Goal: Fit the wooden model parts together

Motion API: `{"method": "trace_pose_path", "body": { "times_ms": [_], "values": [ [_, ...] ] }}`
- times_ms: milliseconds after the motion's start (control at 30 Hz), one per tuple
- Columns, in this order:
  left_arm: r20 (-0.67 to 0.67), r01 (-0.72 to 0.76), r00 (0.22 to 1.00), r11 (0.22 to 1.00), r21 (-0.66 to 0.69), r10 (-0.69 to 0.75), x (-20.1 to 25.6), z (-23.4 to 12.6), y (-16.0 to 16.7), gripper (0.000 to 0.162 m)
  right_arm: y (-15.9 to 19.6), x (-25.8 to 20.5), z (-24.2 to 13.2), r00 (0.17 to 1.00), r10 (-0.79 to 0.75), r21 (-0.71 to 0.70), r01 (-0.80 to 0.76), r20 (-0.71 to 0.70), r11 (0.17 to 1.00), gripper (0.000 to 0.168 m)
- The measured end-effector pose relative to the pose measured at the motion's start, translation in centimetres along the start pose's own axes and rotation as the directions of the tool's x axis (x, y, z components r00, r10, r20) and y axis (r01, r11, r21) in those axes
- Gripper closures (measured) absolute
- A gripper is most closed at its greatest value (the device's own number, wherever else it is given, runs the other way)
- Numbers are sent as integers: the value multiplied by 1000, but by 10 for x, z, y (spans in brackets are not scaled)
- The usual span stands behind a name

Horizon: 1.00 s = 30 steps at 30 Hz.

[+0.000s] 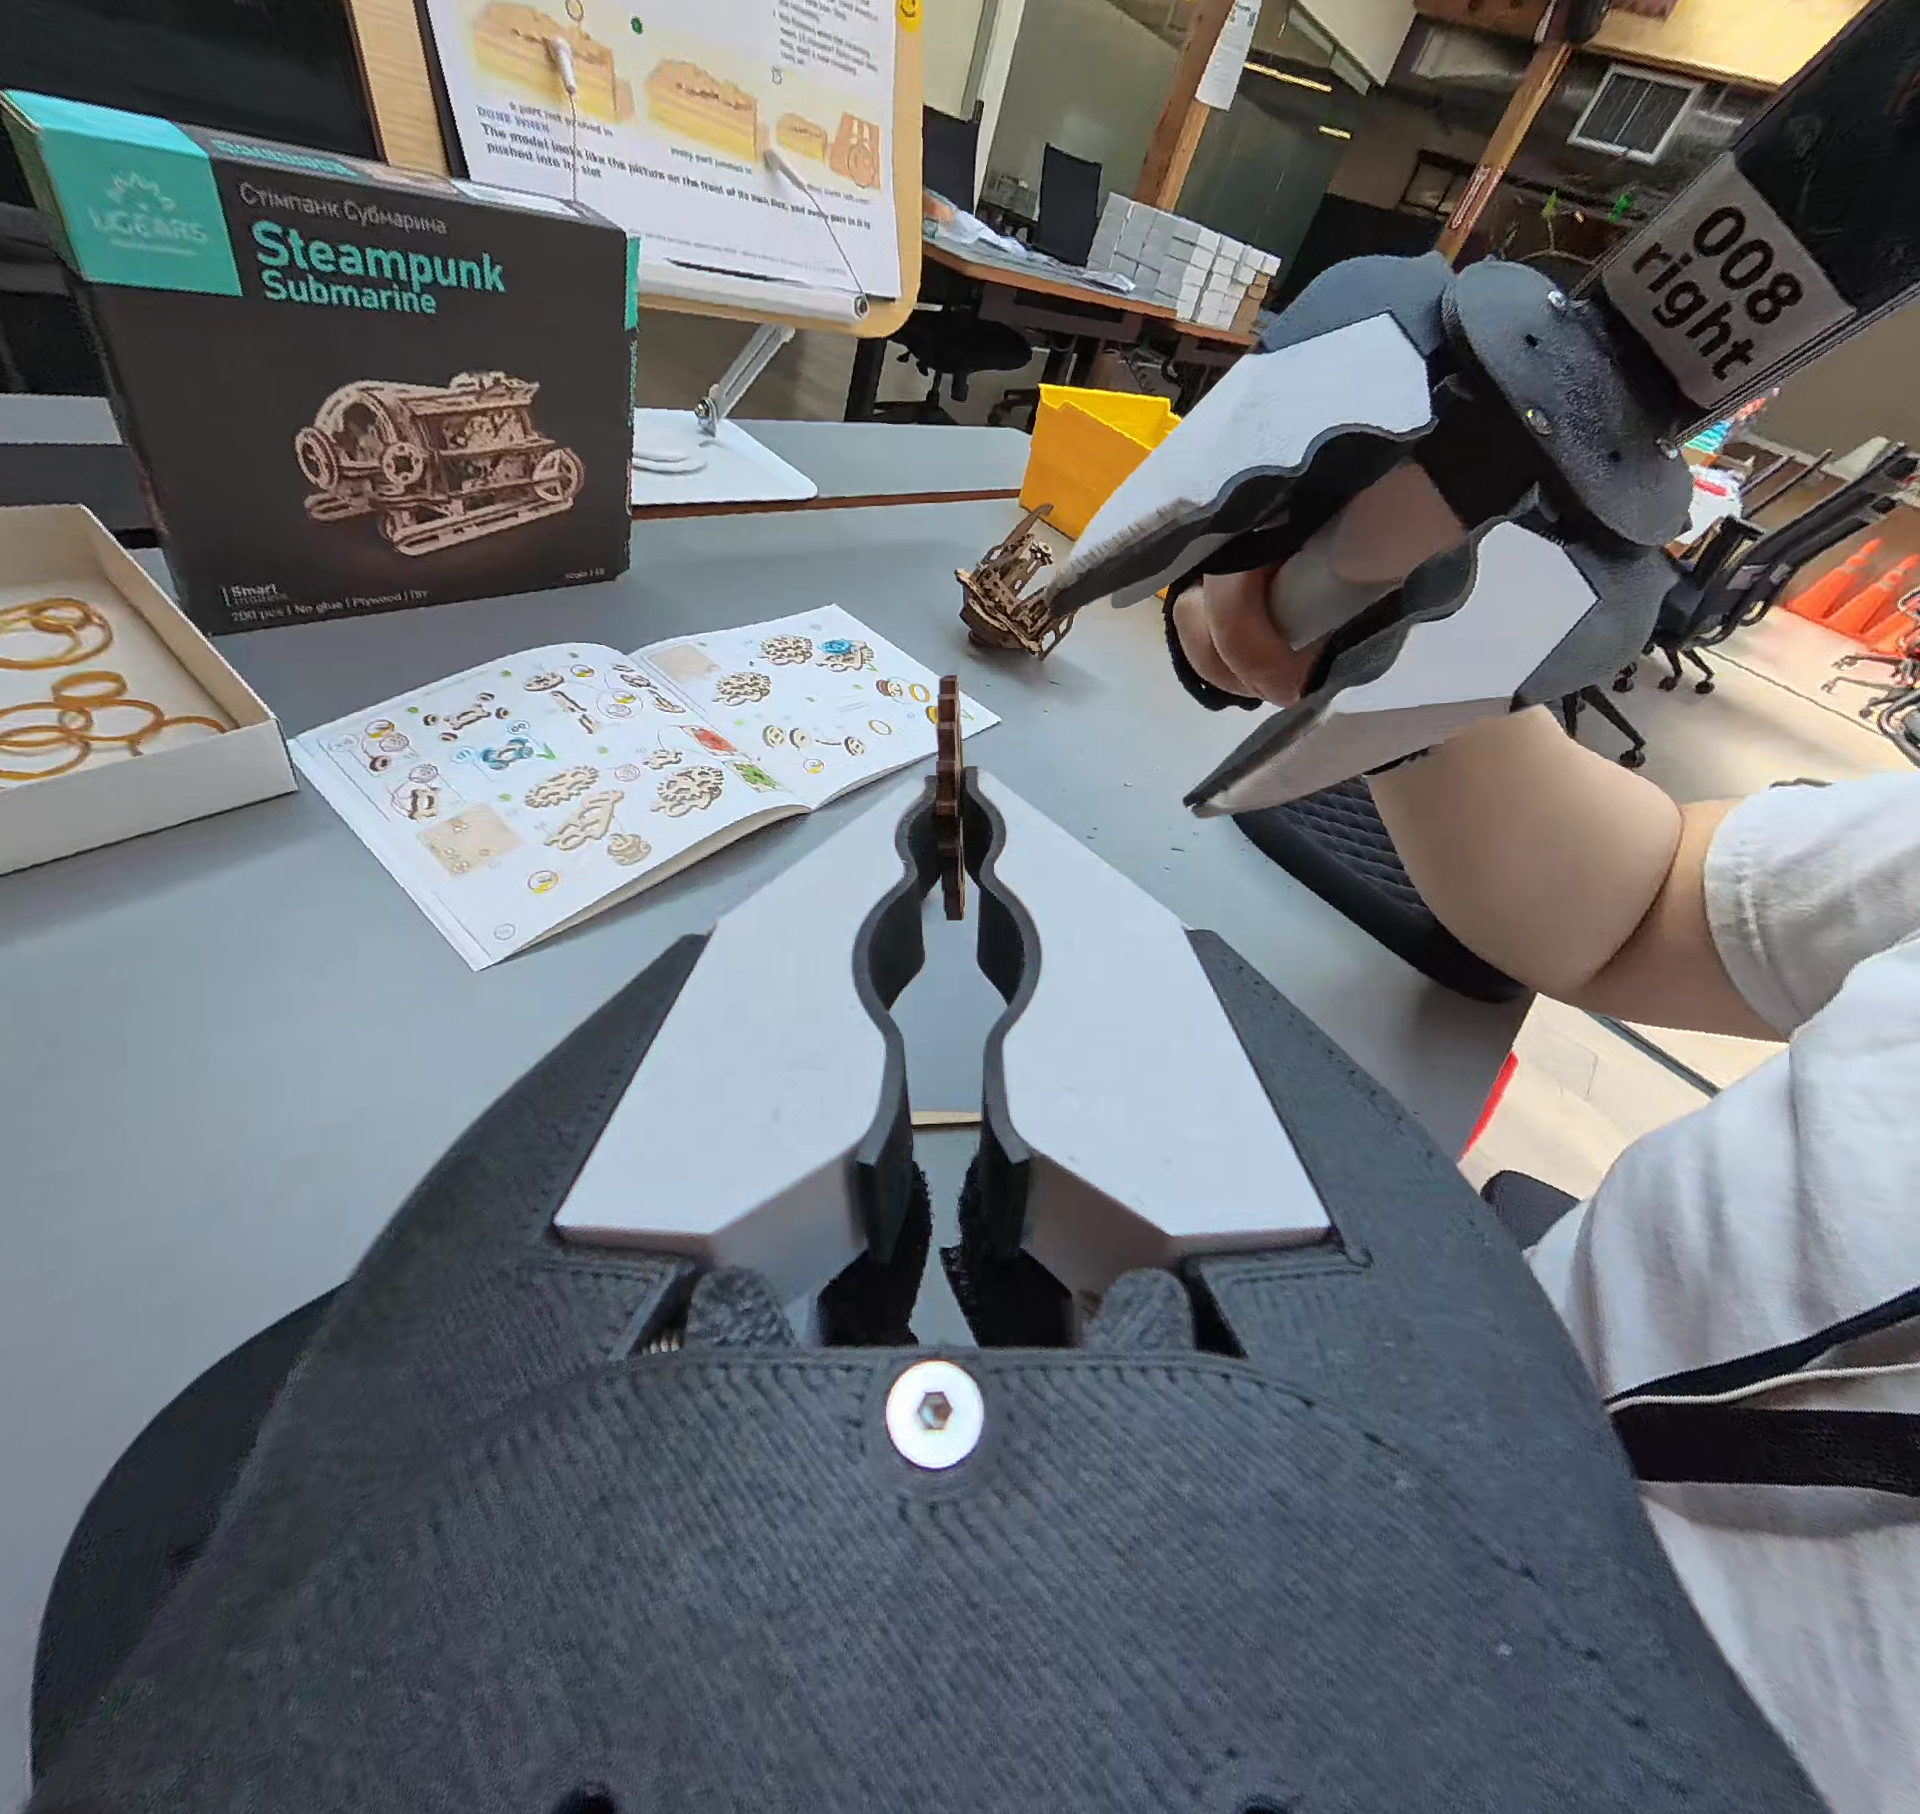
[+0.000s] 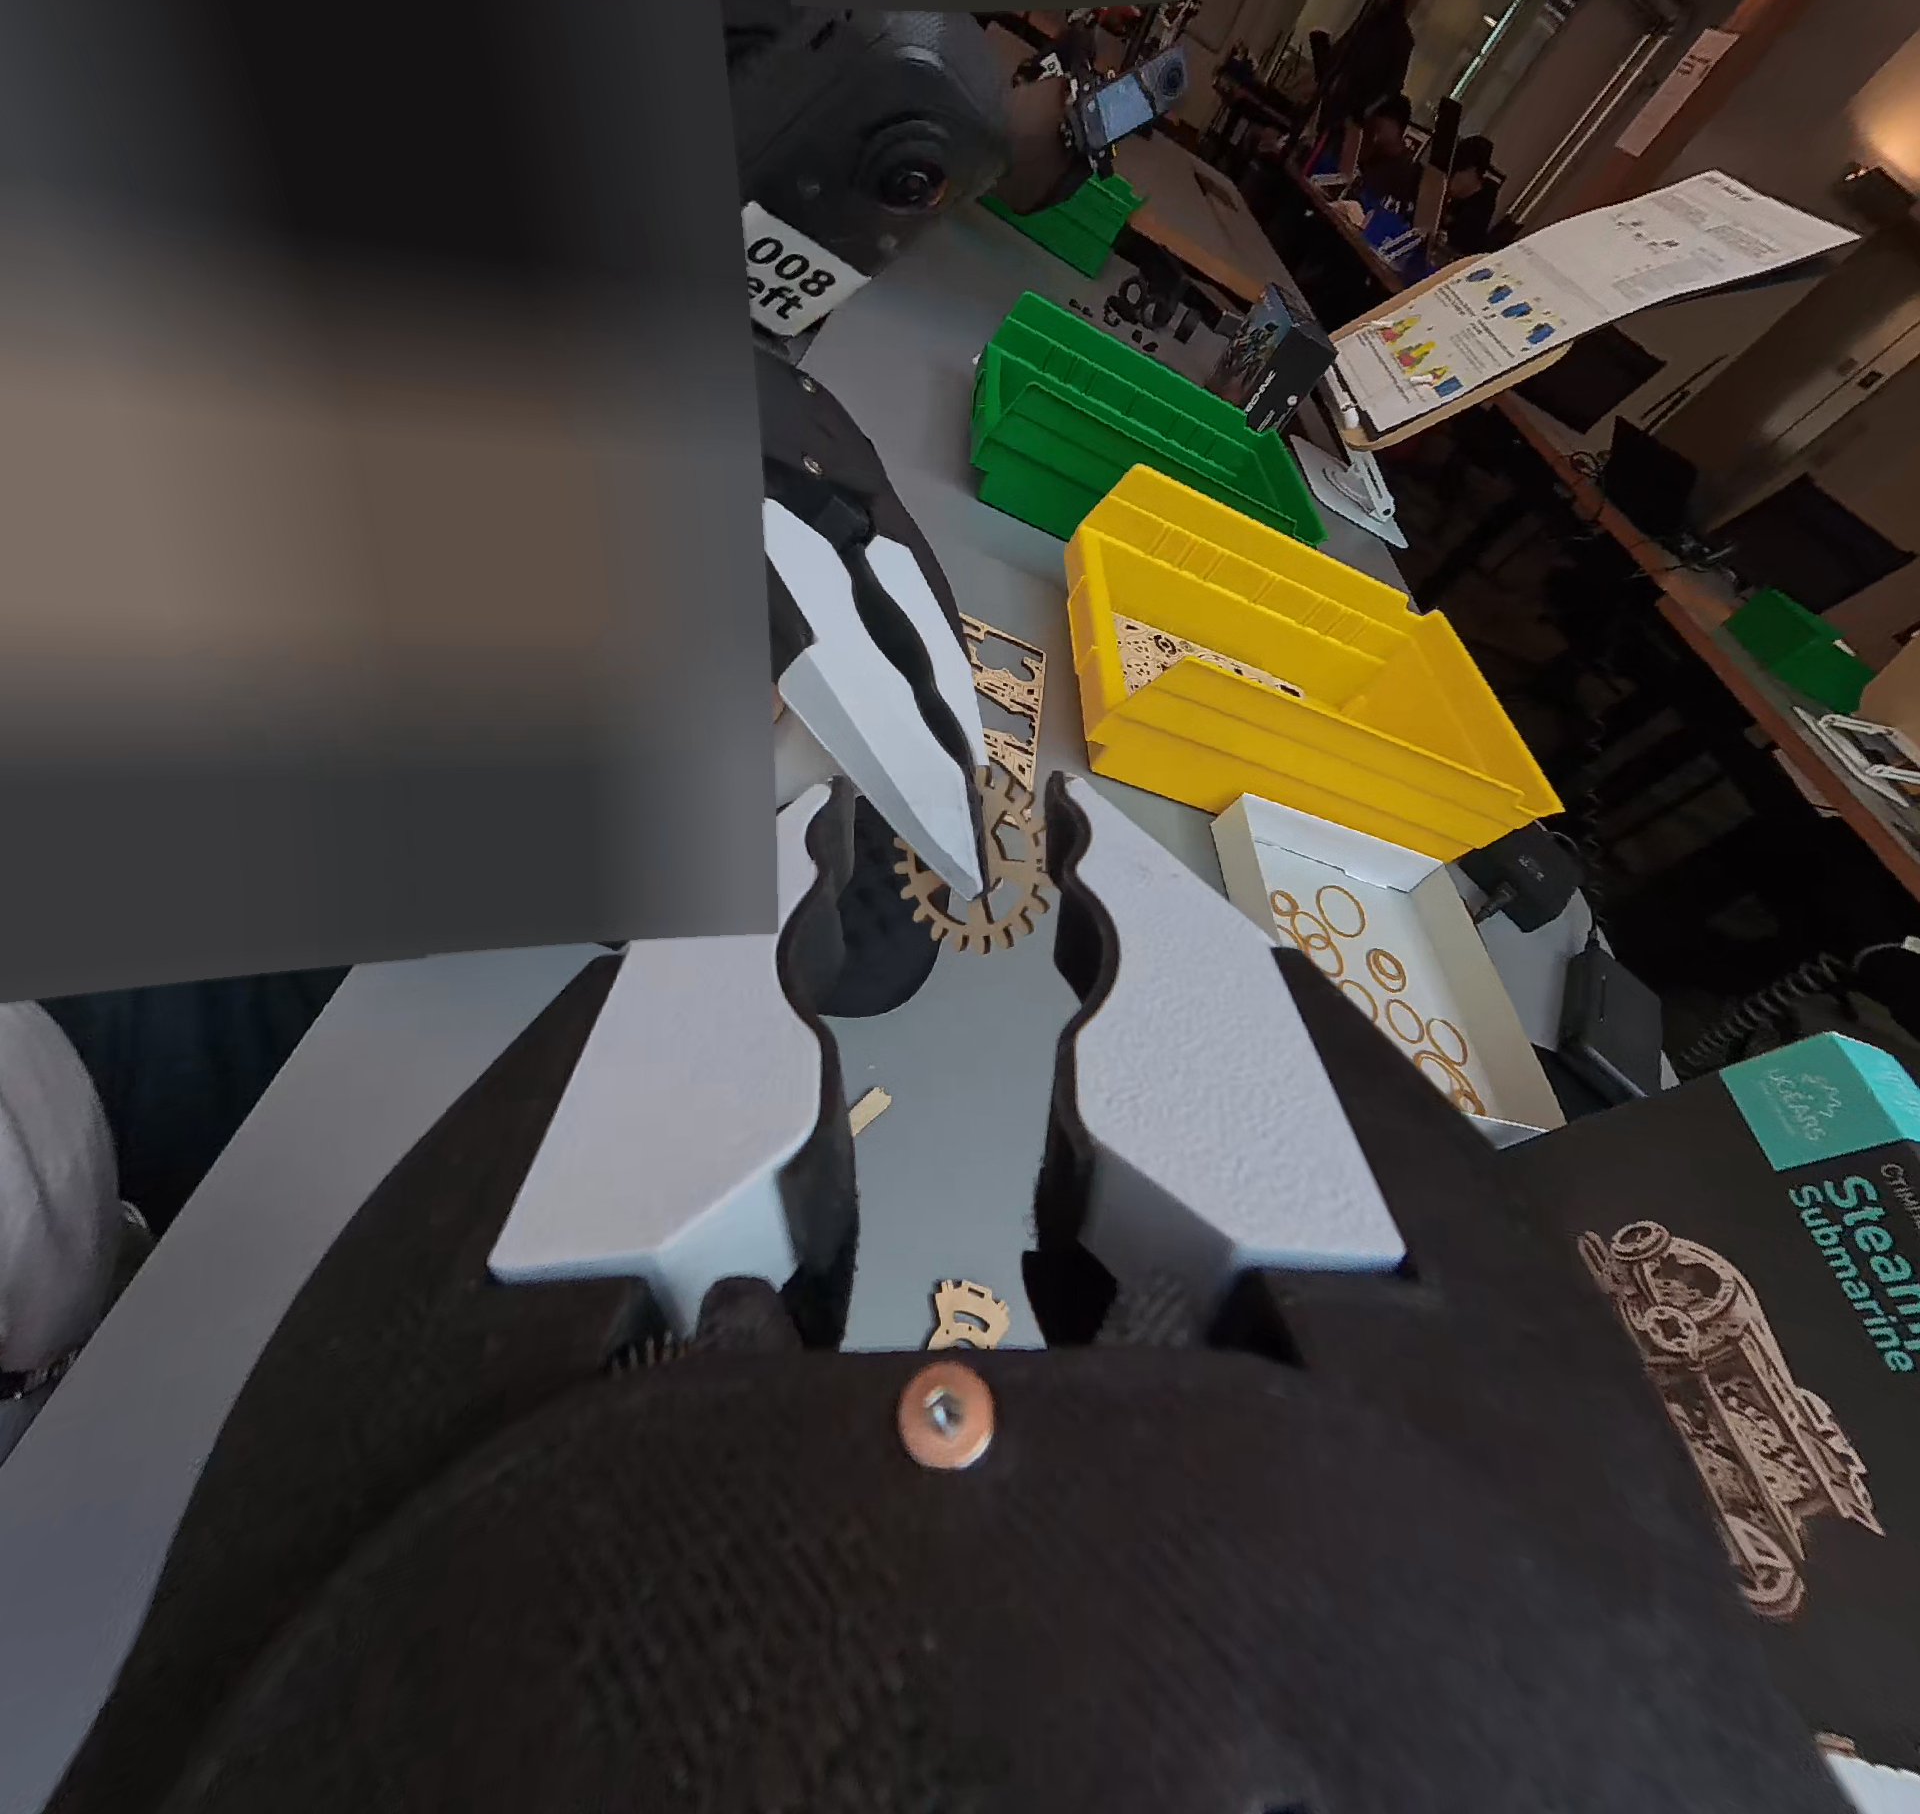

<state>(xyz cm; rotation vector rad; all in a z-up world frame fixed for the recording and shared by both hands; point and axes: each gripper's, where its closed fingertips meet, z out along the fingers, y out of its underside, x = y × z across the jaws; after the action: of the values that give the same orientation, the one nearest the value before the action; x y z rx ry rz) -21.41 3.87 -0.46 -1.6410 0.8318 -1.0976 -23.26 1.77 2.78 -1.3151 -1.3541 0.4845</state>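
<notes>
My left gripper (image 1: 951,790) is shut on a wooden gear (image 1: 949,808), held edge-on above the grey table (image 1: 312,1037). In the right wrist view the gear (image 2: 997,907) shows flat-on, pinched at the tip of the left gripper (image 2: 975,876), and sits between my right gripper's fingertips. My right gripper (image 2: 945,793) is open and empty. In the left wrist view the right gripper (image 1: 1122,704) hangs at the right, its upper fingertip beside a small wooden sub-assembly (image 1: 1003,585) on the table; I cannot tell if they touch.
The model's box (image 1: 353,362), an open instruction booklet (image 1: 623,767) and a white tray of rubber bands (image 1: 104,694) lie to the left. A yellow bin (image 2: 1299,663) holds a wooden sheet; a green bin (image 2: 1122,414) stands behind. Loose wooden pieces (image 2: 971,1312) lie on the table. Both grippers' tips are close together, under 4 cm apart.
</notes>
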Motion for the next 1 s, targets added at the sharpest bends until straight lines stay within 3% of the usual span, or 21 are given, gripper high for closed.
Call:
{"method": "trace_pose_path", "body": {
  "times_ms": [100, 467, 667, 833, 867, 933, 1000],
  "values": [
    [6, -1, 1000, 1000, -28, 1, 5, 4, 1, 162, 9, 2, 6, 997, -63, -60, 60, -48, 996, 126],
    [47, 4, 999, 1000, -31, -3, 5, 2, -4, 162, 12, -4, 11, 999, 16, -98, -19, -35, 995, 123],
    [153, -12, 988, 1000, 1, 12, -9, 0, -9, 162, 2, -9, 23, 965, 256, -18, -257, -53, 966, 98],
    [183, -2, 983, 998, 68, -11, -17, -4, -17, 162, 0, -12, 26, 929, 369, 5, -369, -31, 929, 105],
    [172, -8, 985, 998, 61, -3, -17, -4, -17, 162, 1, -7, 23, 937, 344, 0, -345, -64, 939, 115],
    [131, 7, 991, 999, 49, -14, -13, -1, -16, 162, -8, 7, 12, 959, 252, 27, -250, -128, 968, 112],
    [118, 21, 993, 999, 48, -27, -13, 0, -15, 162, -18, 14, 3, 956, 267, 56, -262, -122, 963, 108]
  ]
}}
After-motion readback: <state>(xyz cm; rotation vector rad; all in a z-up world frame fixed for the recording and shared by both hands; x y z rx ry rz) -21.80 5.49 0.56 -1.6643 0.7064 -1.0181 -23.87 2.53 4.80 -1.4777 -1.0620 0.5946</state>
